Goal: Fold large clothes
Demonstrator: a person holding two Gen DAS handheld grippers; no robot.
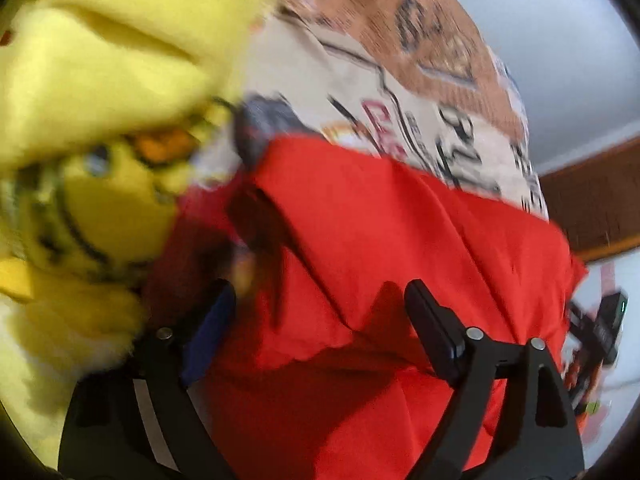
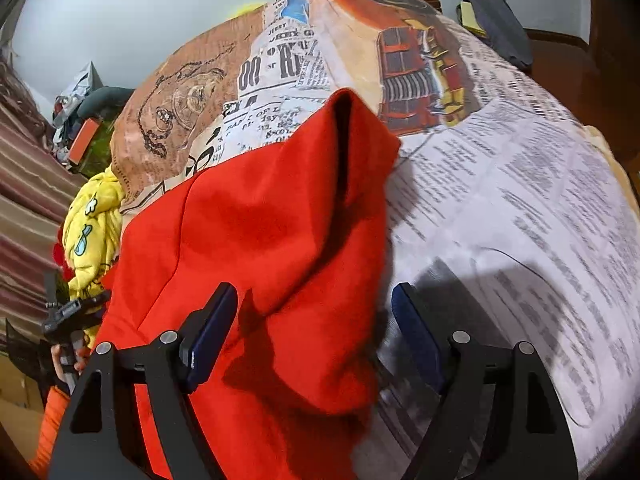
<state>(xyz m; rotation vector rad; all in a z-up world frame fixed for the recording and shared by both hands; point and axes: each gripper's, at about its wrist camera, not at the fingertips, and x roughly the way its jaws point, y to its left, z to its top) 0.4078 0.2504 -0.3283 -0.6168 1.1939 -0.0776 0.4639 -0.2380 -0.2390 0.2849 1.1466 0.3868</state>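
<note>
Over red garment [image 2: 256, 240], both jaws wide, empty

— How many garments on the bed?

— One red garment [image 2: 256, 240], one yellow printed garment [image 2: 94, 232] beside it — two in all, on one newsprint-patterned bedsheet [image 2: 500, 200].

— And grippers?

— Two: the left gripper [image 1: 320, 312] and the right gripper [image 2: 316, 320], two fingers each.

— Anything else?

— One dark folded item [image 2: 496, 24] at the far edge.

The garment [image 2: 256, 248] is plain bright red. Under it, the bedsheet [image 2: 500, 184] carries black newsprint on white, brown sketch panels and an orange-red vehicle picture. The plush fabric [image 1: 100, 60] is yellow with cartoon prints.
</note>
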